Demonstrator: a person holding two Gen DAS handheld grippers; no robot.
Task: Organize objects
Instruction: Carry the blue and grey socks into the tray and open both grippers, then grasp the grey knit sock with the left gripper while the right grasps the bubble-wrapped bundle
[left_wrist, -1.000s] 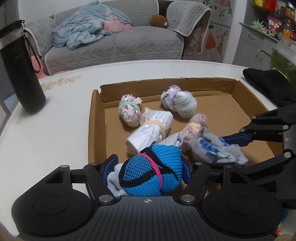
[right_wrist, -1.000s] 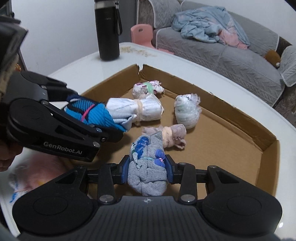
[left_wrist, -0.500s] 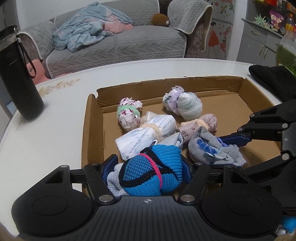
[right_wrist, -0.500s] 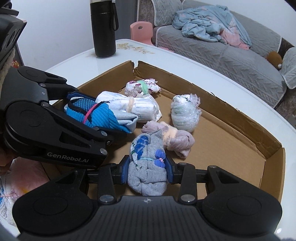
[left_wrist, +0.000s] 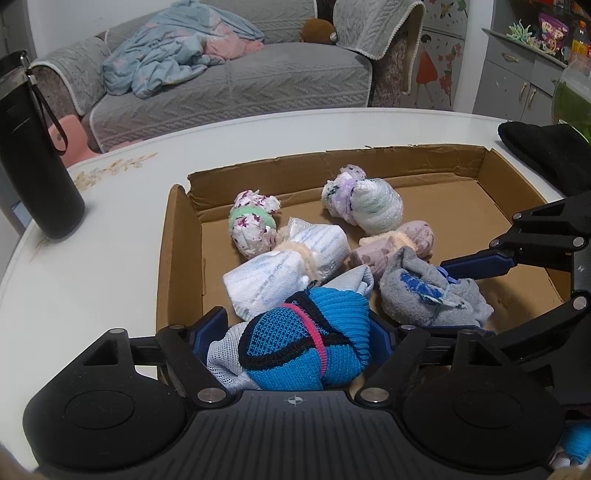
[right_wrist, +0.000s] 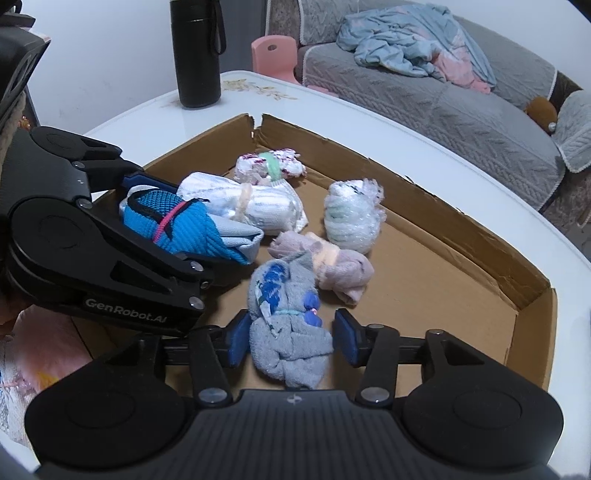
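Only one readable text is showing: "GenRobot.AI", white letters on the black side arm of the left gripper (right_wrist: 207, 236), seen from the right wrist view. It is running along the lower edge of that arm, near the pivot screws. No other brand, label or no. is coming through legibly. The black bottle (right_wrist: 197, 51) is showing no print that can be read, & packets on the shelf (left_wrist: 550, 26) at far right are carrying colours but are too small & blurred to read.
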